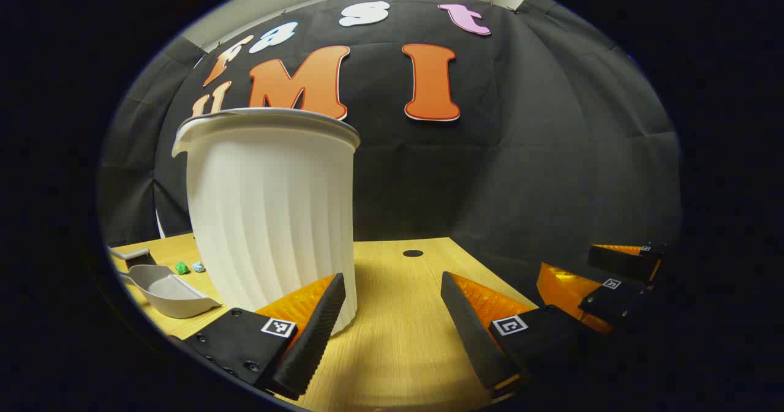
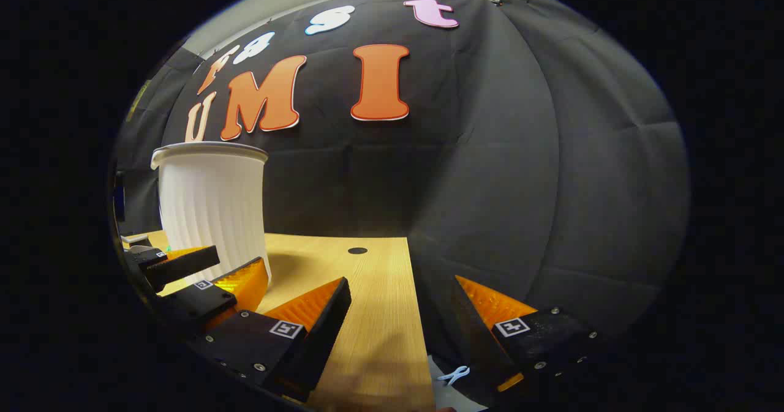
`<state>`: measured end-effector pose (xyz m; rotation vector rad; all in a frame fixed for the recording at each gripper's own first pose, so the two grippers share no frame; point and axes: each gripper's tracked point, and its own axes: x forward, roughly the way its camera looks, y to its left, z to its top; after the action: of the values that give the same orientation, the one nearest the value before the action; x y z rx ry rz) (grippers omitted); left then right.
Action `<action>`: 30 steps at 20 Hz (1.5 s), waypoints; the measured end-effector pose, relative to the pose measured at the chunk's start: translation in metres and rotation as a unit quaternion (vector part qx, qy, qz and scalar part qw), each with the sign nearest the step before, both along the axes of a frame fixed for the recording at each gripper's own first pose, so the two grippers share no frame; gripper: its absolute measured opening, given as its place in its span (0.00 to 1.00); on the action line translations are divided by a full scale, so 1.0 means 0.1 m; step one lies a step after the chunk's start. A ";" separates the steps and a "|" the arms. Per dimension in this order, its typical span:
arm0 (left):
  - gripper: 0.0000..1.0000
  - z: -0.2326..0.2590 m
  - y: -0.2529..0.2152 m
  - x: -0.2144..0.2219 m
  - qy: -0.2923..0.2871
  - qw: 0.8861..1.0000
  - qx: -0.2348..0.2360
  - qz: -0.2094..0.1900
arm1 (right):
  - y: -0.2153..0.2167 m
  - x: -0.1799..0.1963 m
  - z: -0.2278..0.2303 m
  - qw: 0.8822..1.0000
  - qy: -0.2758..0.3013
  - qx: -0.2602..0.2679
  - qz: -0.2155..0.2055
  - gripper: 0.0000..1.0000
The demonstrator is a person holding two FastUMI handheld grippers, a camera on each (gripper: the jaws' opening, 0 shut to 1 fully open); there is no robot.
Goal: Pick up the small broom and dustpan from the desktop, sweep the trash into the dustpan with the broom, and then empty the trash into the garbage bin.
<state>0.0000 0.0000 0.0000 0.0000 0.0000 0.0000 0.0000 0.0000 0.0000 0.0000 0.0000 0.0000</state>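
Dustpan (image 1: 168, 289) flat on the surface (image 1: 398, 314), far left of the left gripper (image 1: 392, 326), mouth opening rightward, handle (image 1: 130, 254) at the far-left end. Two trash scraps (image 1: 190, 267) just beyond it, garbage bin (image 1: 269, 216) close ahead-left. Left gripper nearer, released, low. Right gripper (image 2: 398, 332) also spread, grasping nothing, level over the surface's right edge.

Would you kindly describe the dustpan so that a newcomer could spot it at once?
Start at the tall white ribbed garbage bin standing on the wooden desktop. In the left gripper view, look to its left: the dustpan lies there near the desk's edge. It is a grey open scoop, far larger than the green scrap and pale blue scrap behind it.
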 end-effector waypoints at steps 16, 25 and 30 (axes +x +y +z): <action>0.99 0.70 -0.23 0.20 -0.096 0.994 0.013 -0.040 | -0.10 0.24 0.35 0.997 -0.075 0.004 -0.019 1.00; 1.00 1.67 0.70 -0.58 -0.083 0.995 -0.047 -0.017 | 0.30 -0.74 1.35 0.997 -0.062 -0.040 -0.019 0.97; 0.99 2.12 1.46 -0.90 -0.067 0.996 -0.061 0.014 | 0.81 -1.14 1.75 0.997 -0.049 -0.057 0.021 0.98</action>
<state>-0.0896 0.1461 0.2122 -0.1232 -0.1339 0.0283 -0.1138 0.0813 0.1749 -0.1132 -0.0991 0.0419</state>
